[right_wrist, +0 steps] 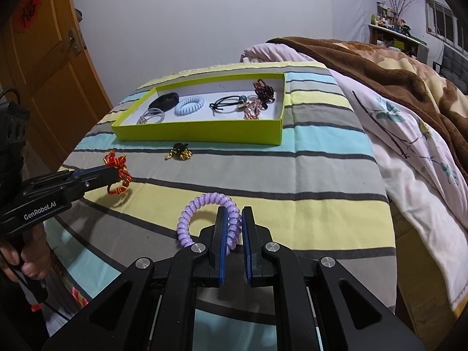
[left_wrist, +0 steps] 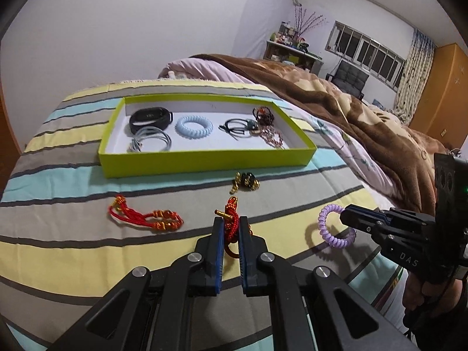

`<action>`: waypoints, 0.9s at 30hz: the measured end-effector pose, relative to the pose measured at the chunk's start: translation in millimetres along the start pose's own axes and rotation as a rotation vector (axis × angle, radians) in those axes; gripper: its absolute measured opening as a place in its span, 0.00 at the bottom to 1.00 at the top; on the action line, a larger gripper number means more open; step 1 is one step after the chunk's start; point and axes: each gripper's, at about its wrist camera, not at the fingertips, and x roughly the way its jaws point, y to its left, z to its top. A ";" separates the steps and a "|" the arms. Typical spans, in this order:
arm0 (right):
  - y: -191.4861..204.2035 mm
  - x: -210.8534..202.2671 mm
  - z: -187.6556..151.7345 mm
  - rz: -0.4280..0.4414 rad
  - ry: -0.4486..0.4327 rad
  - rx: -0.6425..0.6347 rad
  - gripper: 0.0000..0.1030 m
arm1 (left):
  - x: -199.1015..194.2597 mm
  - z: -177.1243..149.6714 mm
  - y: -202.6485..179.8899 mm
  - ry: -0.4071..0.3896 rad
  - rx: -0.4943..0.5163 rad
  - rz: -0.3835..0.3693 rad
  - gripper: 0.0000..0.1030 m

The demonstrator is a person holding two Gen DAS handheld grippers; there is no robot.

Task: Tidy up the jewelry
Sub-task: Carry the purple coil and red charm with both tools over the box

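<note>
1. Bed with striped cover (yellow, grey, blue) fills lower and middle of both views; brown blanket and pink floral quilt piled at right.
2. Room: white walls, wooden door upper left of right wrist view, barred window, curtain, cluttered shelf upper right of left wrist view.
3. Green tray sits centre-frame on the cover. Inside: black band, pale hair ties, blue coil tie, dark hair ties, beaded pieces at right end.
4. On cover just below tray: small black-and-gold piece. Red cord charm lies lower left of it, loose.
5. Left hand-held gripper, bottom centre of left wrist view: jaws narrow, clamped on red knot, lifted off the cover judging by the right wrist view.
6. Right hand-held gripper, bottom centre of right wrist view: jaws narrow, pinching purple coil, which rests near or on the cover; contact unclear.
7. Hard to tell: beaded pieces tangle together, count unclear; knot's lower part hidden between pads; part of coil hidden behind left pad; person's hands cut off at frame edges.
</note>
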 end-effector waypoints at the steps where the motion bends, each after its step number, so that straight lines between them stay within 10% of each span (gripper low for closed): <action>1: 0.7 -0.7 2.0 0.001 -0.004 -0.001 0.09 | -2.0 2.3 0.6 -0.006 -0.002 -0.003 0.08; 27: -3.3 36.9 103.1 -0.023 -0.091 -0.039 0.09 | 40.9 92.7 28.5 -0.027 0.041 0.039 0.08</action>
